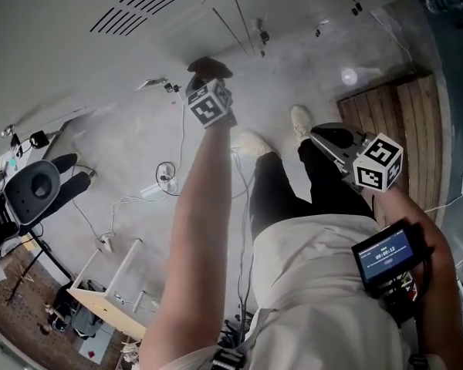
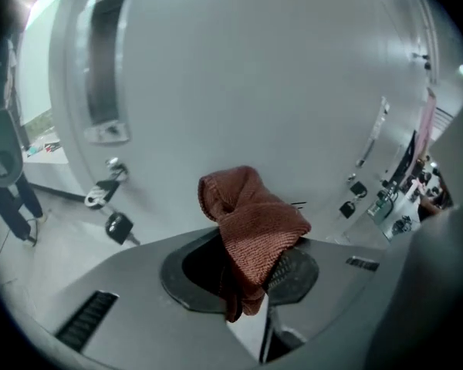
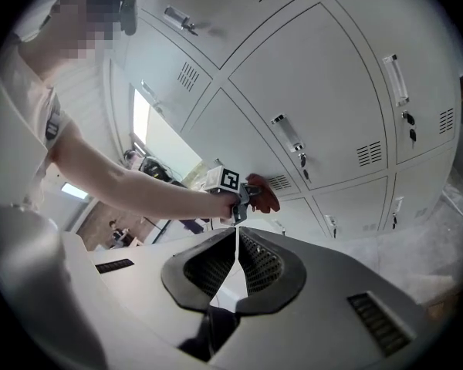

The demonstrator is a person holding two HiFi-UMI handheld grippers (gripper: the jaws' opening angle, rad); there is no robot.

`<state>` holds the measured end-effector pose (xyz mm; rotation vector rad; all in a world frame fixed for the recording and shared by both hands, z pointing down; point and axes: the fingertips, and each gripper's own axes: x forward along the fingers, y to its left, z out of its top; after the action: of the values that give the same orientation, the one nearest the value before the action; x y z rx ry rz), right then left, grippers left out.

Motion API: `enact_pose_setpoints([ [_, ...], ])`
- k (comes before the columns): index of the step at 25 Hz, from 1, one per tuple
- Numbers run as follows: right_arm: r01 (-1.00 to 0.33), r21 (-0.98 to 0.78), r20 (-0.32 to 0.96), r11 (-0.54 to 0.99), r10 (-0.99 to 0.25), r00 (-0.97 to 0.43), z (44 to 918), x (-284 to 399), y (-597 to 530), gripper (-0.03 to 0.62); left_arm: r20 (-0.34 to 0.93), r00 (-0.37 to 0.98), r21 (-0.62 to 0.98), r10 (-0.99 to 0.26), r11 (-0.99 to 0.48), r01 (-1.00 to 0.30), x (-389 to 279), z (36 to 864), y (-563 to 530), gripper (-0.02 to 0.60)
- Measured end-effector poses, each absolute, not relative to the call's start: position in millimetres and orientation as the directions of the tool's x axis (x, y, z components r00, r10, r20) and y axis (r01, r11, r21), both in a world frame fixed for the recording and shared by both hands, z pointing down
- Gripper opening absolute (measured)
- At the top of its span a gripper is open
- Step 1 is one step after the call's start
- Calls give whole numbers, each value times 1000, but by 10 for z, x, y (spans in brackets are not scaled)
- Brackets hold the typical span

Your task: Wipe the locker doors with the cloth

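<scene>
The head view looks steeply down at the floor [image 1: 139, 145] and the locker doors [image 1: 77, 29]. The left gripper view faces one door closely. The right gripper view stands farther back (angled upward), sharing the left gripper [image 3: 248, 196] and cloth [image 3: 264, 193] with the head view.

You stand on a grey concrete floor [image 1: 123, 145] strewn with cables [image 1: 167, 173]; a black chair [image 1: 35, 191] sits at your left, wooden planks [image 1: 401, 122] at your right.

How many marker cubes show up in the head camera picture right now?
2. One cube sits on the left gripper, raised toward the lockers with the cloth; the other cube sits on the right gripper, lower beside the person's leg. None seems hidden.
</scene>
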<state>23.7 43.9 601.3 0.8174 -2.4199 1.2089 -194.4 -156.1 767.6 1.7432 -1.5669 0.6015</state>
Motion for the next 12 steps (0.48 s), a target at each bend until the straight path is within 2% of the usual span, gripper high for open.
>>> enact_pose_setpoints([
  [5,-621,-622,518,477,-344,-783,6063,22,595,20,753,70,187,-655,110,-976,-2632,7884,-1368,77],
  [9,-628,-627,526,462,-343,-778,6168,-44,727,20,722,-97,95,-685,237,-967,-3251,7904,-1302,77],
  [12,-632,-626,536,456,-337,-774,6214,-85,762,20,706,-124,59,-697,233,-971,-3430,7930,-1349,77],
])
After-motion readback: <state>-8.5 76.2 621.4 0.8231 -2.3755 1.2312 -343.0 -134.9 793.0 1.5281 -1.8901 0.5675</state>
